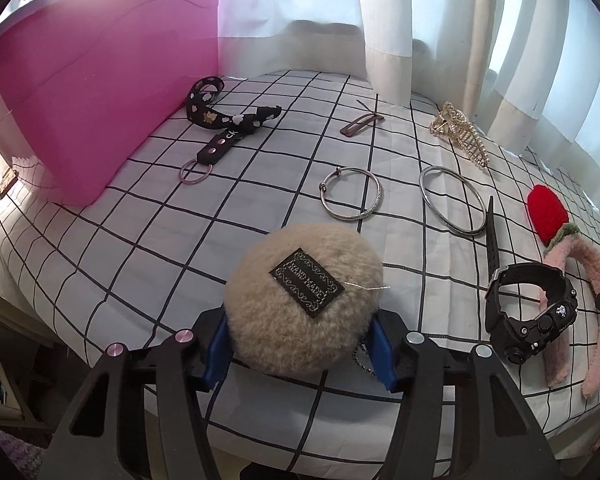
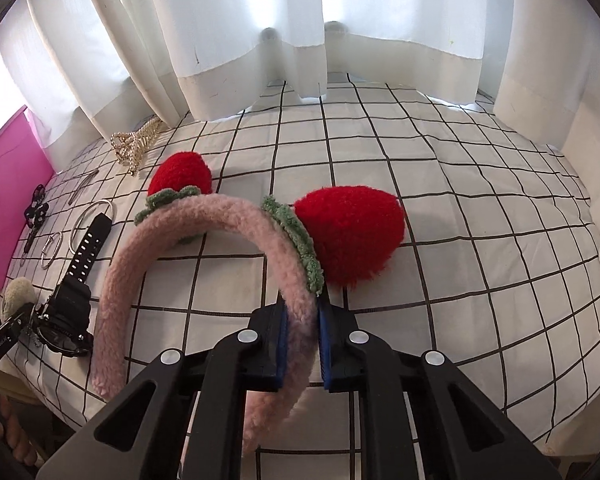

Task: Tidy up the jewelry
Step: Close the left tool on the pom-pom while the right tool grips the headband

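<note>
Your left gripper (image 1: 300, 344) clamps the beige fur pompom (image 1: 306, 300) on the checked sheet (image 1: 140, 216); your right gripper (image 2: 303, 344) clenches the pink plush headband (image 2: 204, 248). The pink bin (image 1: 100, 92) stands at the left, its inside hidden. The pompom's chain (image 1: 360, 356) is barely visible.

The left tongs (image 1: 300, 344) point steeply downward, their blue pads (image 1: 216, 354) pressed against both sides of a fluffy beige pom-pom (image 1: 304, 304). The right tongs (image 2: 303, 344) also tilt downward, clamped nearly shut on the band of a pink fuzzy headband (image 2: 188, 236).
</note>
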{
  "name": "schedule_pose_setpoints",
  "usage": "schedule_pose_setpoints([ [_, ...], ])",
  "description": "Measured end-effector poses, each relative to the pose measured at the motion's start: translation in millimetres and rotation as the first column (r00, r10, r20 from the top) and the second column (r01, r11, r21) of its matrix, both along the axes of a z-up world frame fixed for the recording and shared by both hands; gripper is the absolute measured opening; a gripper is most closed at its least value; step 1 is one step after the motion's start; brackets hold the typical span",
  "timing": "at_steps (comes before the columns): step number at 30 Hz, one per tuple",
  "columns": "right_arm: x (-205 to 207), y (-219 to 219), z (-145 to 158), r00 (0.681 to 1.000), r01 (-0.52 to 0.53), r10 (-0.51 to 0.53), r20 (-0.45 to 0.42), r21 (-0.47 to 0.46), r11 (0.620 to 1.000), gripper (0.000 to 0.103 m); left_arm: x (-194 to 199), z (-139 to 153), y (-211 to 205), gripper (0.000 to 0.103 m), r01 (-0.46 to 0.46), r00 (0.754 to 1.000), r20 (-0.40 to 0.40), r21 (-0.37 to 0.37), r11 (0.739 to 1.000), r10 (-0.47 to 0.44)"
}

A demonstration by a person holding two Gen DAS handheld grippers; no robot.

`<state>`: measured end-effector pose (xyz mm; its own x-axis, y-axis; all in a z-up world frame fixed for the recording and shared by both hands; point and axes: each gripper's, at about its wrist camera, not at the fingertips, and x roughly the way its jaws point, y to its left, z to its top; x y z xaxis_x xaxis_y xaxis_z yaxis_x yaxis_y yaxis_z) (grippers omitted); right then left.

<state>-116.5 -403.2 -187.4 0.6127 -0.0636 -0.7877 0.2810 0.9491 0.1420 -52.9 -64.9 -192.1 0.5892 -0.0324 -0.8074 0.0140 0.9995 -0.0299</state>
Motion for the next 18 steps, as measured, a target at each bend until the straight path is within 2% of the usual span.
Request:
schedule_pose_setpoints([
  [7,-7,-3,25,0.995,0.009,-0.010,0.096,0.017,1.000,0.012,-5,16,5,0.055,0.002,0.999,0.041,0.008,1.000,-0.003],
  [18,-16,-3,72,0.986,0.003,-0.001,0.167,-0.010,1.000,0.012,-13,56,7,0.055,0.007,0.996,0.093,-0.006,1.000,-0.006],
])
